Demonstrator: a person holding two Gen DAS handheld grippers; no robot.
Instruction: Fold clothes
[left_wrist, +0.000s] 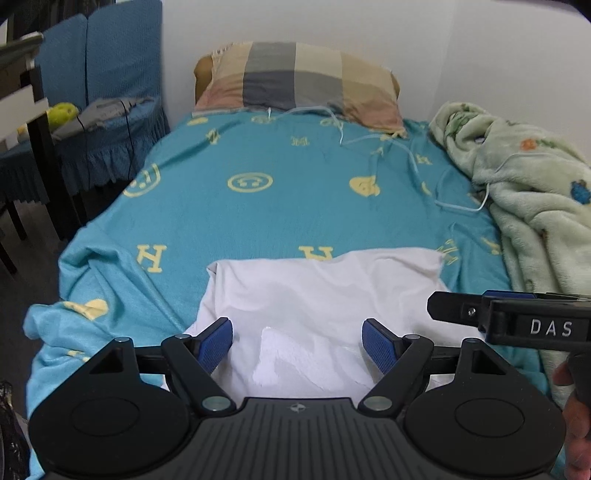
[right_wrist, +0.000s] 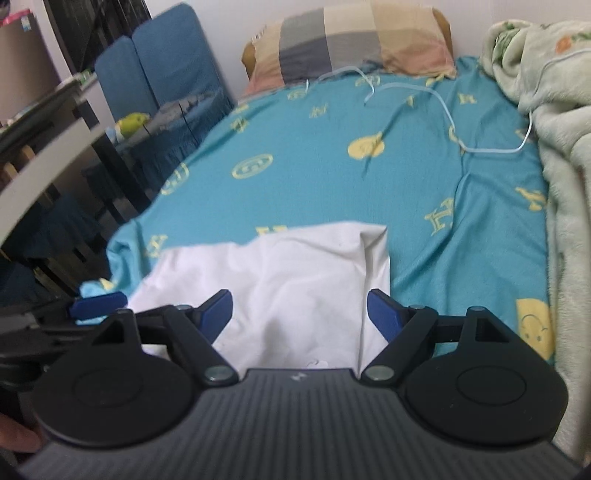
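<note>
a white garment (left_wrist: 321, 295) lies partly folded on the near end of a bed covered by a teal bedsheet (left_wrist: 258, 214) printed with yellow letters and smiley faces. in the left wrist view the garment reads as a rough rectangle with a straight far edge and soft wrinkles across its middle; in the right wrist view (right_wrist: 280, 280) its right side shows a folded-over edge running toward the camera.

the left claw (left_wrist: 297, 345) is released, its blue-padded fingers (left_wrist: 218, 341) spread wide over the near part of the garment with nothing between them. whether the pads touch the cloth cannot be told. the right claw (right_wrist: 299, 314) is also released, fingers apart above the garment's near right portion, empty. in the left wrist view the right claw's black body, marked "das", comes in from the right edge just over the garment's right side.

at the head of the bed a checked pillow (left_wrist: 299, 79) in grey, beige and pink leans against the wall. a pale green fleece blanket (left_wrist: 524, 192) with small coloured prints is bunched along the right side of the bed. a thin light-blue cord (left_wrist: 413, 162) trails loosely across the sheet from near the pillow toward the blanket. left of the bed stand chairs with blue covers (left_wrist: 99, 59).
</note>
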